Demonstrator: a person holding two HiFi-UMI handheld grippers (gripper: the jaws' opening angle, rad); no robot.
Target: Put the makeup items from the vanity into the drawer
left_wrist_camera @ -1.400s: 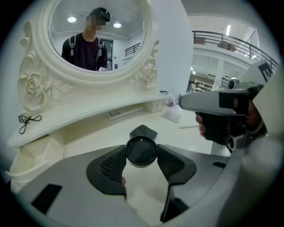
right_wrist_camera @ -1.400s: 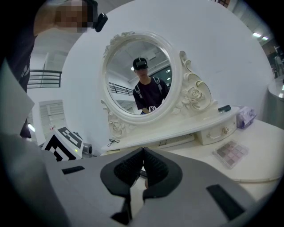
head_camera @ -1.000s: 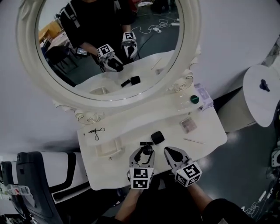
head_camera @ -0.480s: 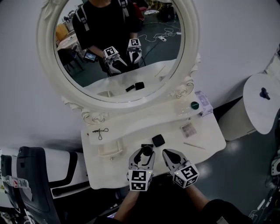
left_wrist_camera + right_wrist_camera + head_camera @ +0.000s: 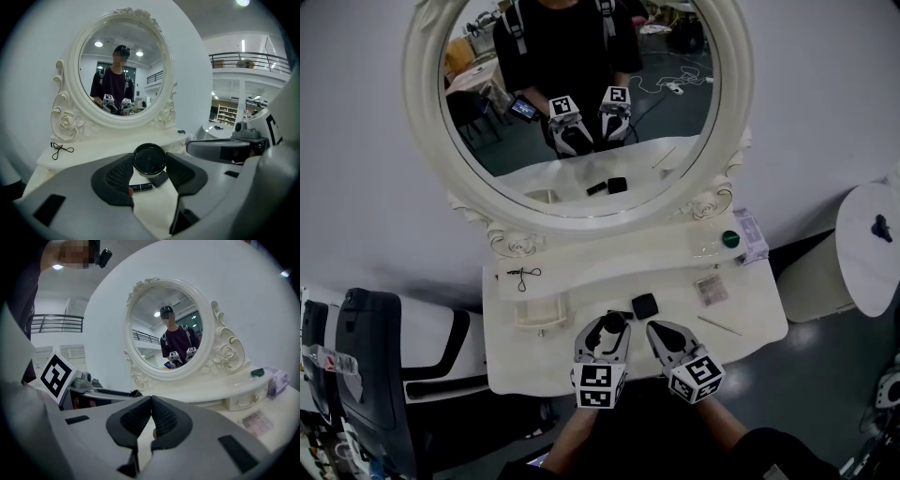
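White surrounds you: a pale wall, and against it a white vanity whose worktop (image 5: pixel 525 366) sits below a carved oval mirror (image 5: pixel 581 103). Over the front edge of that worktop, your left tongs (image 5: pixel 609 326) grip a round black makeup pot (image 5: pixel 149 159). Both ribbed pads press its sides and its flat dark face is turned toward the camera on the tongs.

Just beneath the pot, a short dark tube (image 5: pixel 140 187) lies on the worktop. A square black compact (image 5: pixel 644 305) lies just beyond it.

Your right tongs (image 5: pixel 654 328) hover beside the left pair, near but not touching. Their pads are pressed together with nothing between them.

To the left of your tongs, a small drawer (image 5: pixel 539 311) appears pulled out from the vanity. Beyond it, on the raised back shelf, lies a black eyelash curler (image 5: pixel 523 275).

To the right of the compact there is a flat eyeshadow palette (image 5: pixel 709 290). Nearer the front edge, a thin pale stick (image 5: pixel 719 325) lies well apart from the rest. At the right end of the back shelf stand a green-capped jar (image 5: pixel 730 239) and a pale lilac pack (image 5: pixel 750 236), just beside each other.

The mirror shows you in a dark top, holding both tongs. A dark chair (image 5: pixel 366 375) stands at the far left, and a round white side table (image 5: pixel 867 234) at the far right.
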